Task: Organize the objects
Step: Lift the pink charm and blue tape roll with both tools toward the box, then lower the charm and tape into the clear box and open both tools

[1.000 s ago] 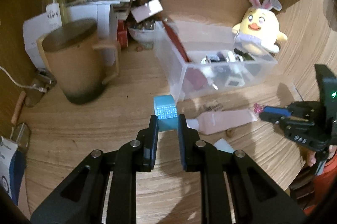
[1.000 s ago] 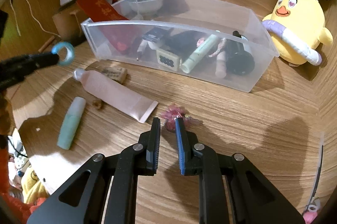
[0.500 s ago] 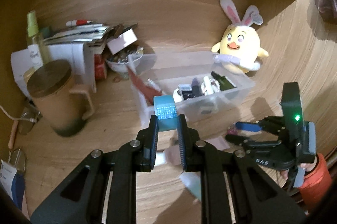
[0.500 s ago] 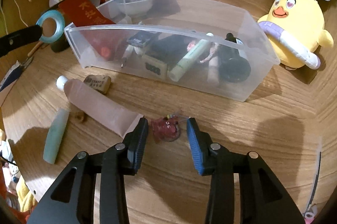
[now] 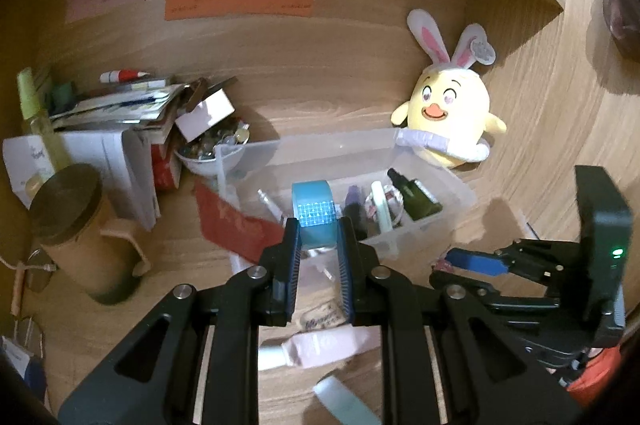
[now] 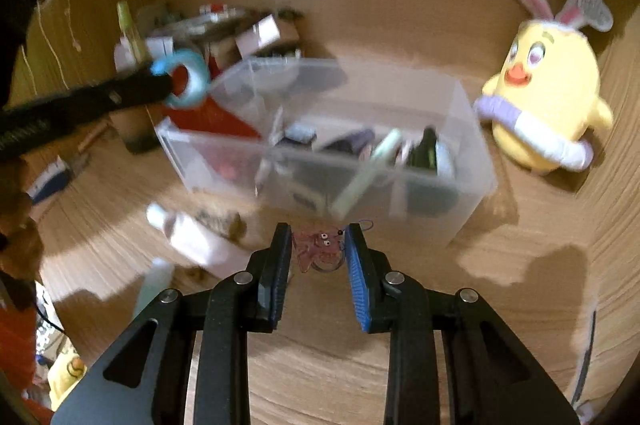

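Wooden desk (image 5: 224, 257) filled both views. At its centre sat a clear bin (image 5: 340, 153) of small toiletries, with a yellow plush chick (image 5: 452, 117) touching its 2 o'clock corner and a lidded mug (image 5: 76, 233) at 9 o'clock. A pink tube (image 5: 320, 345) lay on the wood at the bin's 6 o'clock side. The left gripper (image 5: 318, 245) was clamped on a blue tape roll (image 5: 314, 215), seemingly raised over the bin's near-left end. The right gripper (image 6: 318, 253), fingers spread wide, bracketed a small red charm (image 6: 318, 245) without visibly pinching it, just before the bin's near wall.
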Motion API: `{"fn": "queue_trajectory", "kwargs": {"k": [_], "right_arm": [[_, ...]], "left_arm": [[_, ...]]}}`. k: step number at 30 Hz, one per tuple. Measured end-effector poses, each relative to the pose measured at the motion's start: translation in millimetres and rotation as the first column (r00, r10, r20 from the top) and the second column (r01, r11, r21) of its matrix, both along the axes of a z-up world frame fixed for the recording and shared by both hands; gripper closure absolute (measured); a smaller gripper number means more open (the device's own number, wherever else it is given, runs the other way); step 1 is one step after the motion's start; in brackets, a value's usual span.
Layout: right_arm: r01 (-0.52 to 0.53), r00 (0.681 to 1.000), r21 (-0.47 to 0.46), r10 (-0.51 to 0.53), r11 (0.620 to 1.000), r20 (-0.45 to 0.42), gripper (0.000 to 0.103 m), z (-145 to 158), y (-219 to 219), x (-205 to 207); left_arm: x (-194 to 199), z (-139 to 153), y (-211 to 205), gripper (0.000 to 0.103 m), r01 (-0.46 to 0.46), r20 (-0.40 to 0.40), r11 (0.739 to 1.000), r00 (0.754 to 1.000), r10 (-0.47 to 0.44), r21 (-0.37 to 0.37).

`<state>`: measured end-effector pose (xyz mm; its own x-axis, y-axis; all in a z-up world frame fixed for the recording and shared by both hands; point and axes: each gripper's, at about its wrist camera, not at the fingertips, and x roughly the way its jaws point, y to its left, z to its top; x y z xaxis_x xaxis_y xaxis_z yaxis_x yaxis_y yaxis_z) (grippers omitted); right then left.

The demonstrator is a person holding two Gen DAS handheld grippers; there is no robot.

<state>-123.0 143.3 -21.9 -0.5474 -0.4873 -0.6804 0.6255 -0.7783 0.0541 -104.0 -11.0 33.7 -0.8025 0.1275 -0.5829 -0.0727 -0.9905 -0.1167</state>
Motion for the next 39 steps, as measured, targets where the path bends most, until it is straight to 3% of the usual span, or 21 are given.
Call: {"fn": "queue_trajectory", "kwargs": {"k": [10,17,31,39], "right_arm": [[0.002,0.993,-0.101,-0.014,0.995,-0.115,0.078,49,2,-17],[0.011,0.988,-0.097,-0.025,0.995,-0.151,0.078,61,-6,-34],[0.062,0.998,-0.011,-0.063,0.998,-0.022,0.078,9,-18,-84],[0.078,0.997,0.021,-0.078,0.997,0.0,0.078,-2,-18,-93]], "left_arm": [[-25,2,9,0.086,-0.015,0.007,1.0,1.0,0.015,-0.006],[-42,-14,8,0.086,-0.033,0.059,0.999,0.998,0.033,-0.003],[-63,-41,10,0.086,-0.001,0.135,1.0,0.991,0.004,-0.017],[-65,-45,11,0.086,0.005,0.14,1.0,0.99,-0.003,-0.017]]}}
